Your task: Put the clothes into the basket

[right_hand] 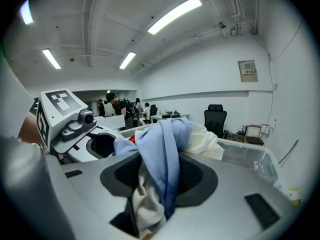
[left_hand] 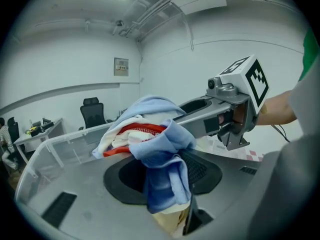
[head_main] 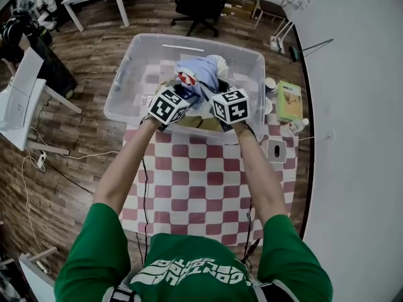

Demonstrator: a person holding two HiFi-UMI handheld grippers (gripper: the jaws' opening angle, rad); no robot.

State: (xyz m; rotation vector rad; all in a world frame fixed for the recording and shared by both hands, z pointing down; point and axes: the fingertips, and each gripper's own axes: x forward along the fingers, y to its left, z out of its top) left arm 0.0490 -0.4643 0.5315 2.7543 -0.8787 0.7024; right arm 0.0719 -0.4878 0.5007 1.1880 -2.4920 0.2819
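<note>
Your left gripper point(left_hand: 167, 184) and right gripper point(right_hand: 150, 184) both have their fingers clamped on the clothes point(head_main: 196, 74) — a blue, white and red bundle held over the clear basket point(head_main: 126, 80) on the checkered bench point(head_main: 189, 181).

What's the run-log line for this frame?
left gripper: shut on clothes | right gripper: shut on clothes | clothes: bundled, over basket | release: not yet
</note>
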